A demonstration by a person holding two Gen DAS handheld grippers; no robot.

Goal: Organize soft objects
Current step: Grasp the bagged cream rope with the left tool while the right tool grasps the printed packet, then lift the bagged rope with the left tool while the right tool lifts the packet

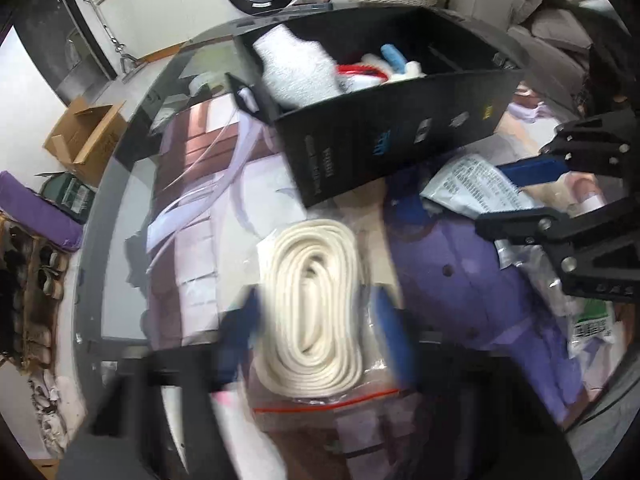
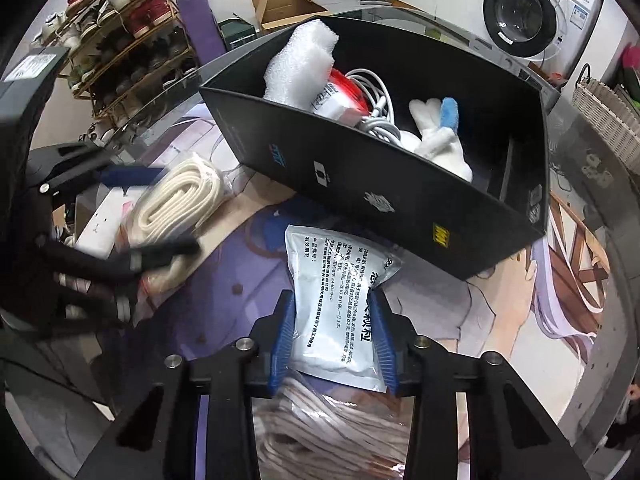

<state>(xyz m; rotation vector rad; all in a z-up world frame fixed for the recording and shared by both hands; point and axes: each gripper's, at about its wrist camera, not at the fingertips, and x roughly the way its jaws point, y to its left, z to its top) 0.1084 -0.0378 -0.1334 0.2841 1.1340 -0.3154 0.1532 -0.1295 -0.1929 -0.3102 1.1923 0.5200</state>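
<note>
Straddling a coil of white rope (image 1: 314, 304) in a clear zip bag, the left gripper (image 1: 316, 332) shows its 2 blue pads blurred on either side of the coil; whether they press it I cannot tell. In the right wrist view the same gripper (image 2: 160, 216) sits at the left, one finger above the rope (image 2: 176, 204) and one below, the bag lying on the printed mat (image 2: 460, 320) near the left end of the black box (image 2: 400, 196).

The box stands at the far middle of the mat, open at the top. Inside it, from left to right, are a piece of white foam (image 2: 298, 60), a red and white package (image 2: 340, 94), a white cable (image 2: 376, 116) and a white plush toy (image 2: 436, 136) with a blue part.

Near the middle, the right gripper (image 2: 334, 344) has its 2 blue pads pressed against the sides of a white printed pouch (image 2: 340, 300), which is pinched narrow between them; its far end reaches toward the near wall of the box. From the left wrist view this gripper (image 1: 520, 192) enters at the right with the pouch (image 1: 476, 184) between its fingers.

Far right stand a washing machine (image 2: 532, 12) and a wicker basket (image 2: 608, 120).
</note>
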